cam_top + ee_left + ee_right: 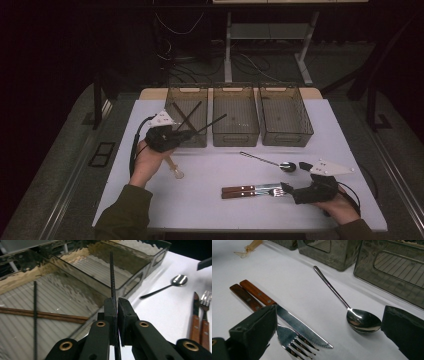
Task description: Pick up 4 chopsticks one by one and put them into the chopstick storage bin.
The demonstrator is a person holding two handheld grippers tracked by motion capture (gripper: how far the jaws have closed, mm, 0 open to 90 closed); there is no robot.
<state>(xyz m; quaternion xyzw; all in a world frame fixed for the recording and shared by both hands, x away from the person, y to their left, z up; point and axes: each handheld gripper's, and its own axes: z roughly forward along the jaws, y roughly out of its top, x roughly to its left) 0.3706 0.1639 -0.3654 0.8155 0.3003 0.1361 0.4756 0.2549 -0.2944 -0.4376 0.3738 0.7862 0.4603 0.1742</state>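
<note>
1. Here, your left hand-held gripper (186, 134) is clenched on a thin black ribbed chopstick (212, 122), seen left of centre in the high view, its tip reaching over the middle bin (235, 131).
2. The left gripper view shows that chopstick (112, 277) pinched upright between the jaws, plus a second black stick (35, 315) and a brown pair (42, 314) lying inside the left bin (82, 293).
3. Your right hand-held gripper (295, 177) is released at the lower right, jaws wide apart.
4. The right gripper view shows the knife (287, 318), fork (289, 340) and spoon (362, 321) lying between those jaws on the white surface (287, 272).
</note>
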